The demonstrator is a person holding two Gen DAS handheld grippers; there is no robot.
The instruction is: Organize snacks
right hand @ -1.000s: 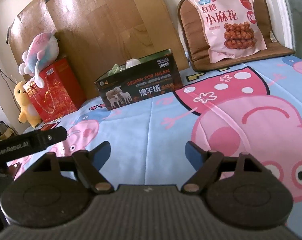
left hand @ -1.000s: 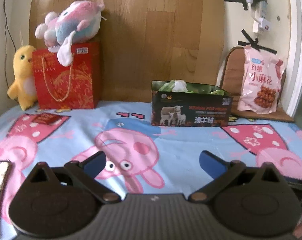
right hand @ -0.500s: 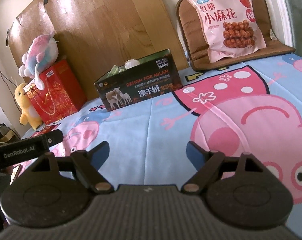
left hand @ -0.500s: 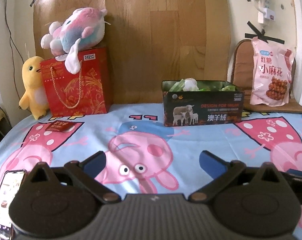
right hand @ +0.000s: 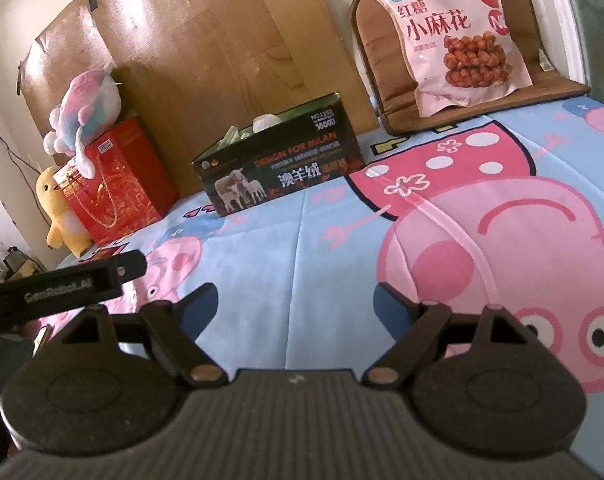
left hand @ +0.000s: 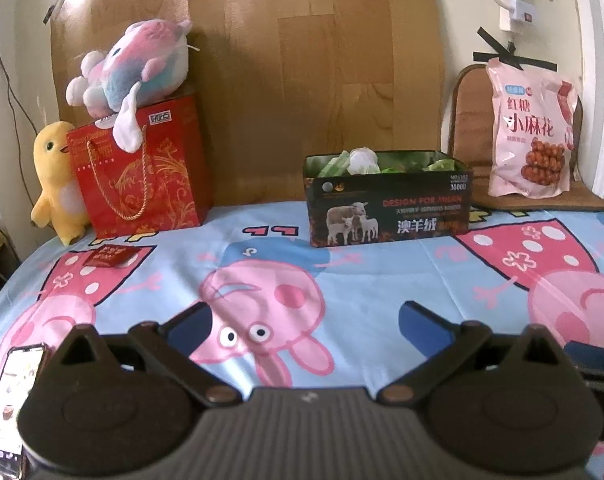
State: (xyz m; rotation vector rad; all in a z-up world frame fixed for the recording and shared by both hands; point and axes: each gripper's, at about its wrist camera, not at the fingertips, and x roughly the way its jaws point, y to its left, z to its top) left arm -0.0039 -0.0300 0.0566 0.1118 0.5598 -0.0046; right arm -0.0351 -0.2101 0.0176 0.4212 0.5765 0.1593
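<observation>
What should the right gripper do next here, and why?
Probably reach forward toward the pink snack bag leaning on the brown cushion. The right gripper is open and empty, and the bag sits outside the dark box.

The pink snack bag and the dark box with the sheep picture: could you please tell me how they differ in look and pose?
The pink snack bag is soft, sealed and leans upright against a brown cushion; the dark box is rigid, open-topped and stands flat on the cartoon sheet. The bag shows fried twists; the box shows sheep. The box already holds green and white packets. Both sit at the far side, untouched by either gripper.
</observation>
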